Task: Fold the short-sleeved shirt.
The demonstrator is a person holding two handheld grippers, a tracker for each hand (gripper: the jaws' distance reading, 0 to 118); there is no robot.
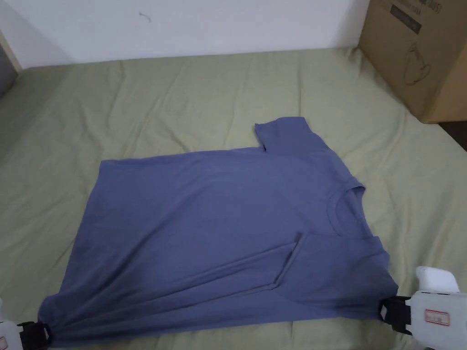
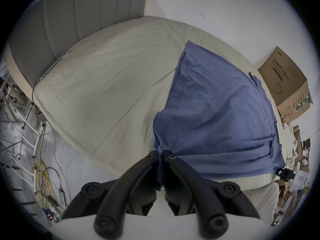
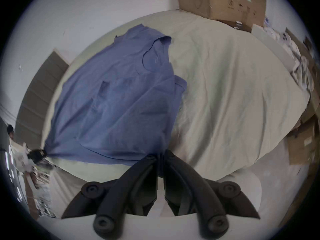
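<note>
A blue short-sleeved shirt (image 1: 219, 228) lies spread on the green bed sheet (image 1: 182, 100), collar (image 1: 346, 207) to the right, hem to the left. The near sleeve is folded in over the body; the far sleeve (image 1: 287, 134) lies flat. My left gripper (image 1: 43, 335) is shut on the near hem corner at the bottom left; the cloth (image 2: 216, 105) runs between its jaws (image 2: 160, 154). My right gripper (image 1: 385, 312) is shut on the near shoulder edge at the bottom right, with cloth (image 3: 117, 96) pinched at its tips (image 3: 160, 155).
A large cardboard box (image 1: 419, 50) stands at the bed's far right corner. A grey headboard (image 2: 69, 27) rises at the left end. Cables (image 2: 45, 183) lie on the floor beside the bed. More boxes (image 3: 303, 145) sit past the right edge.
</note>
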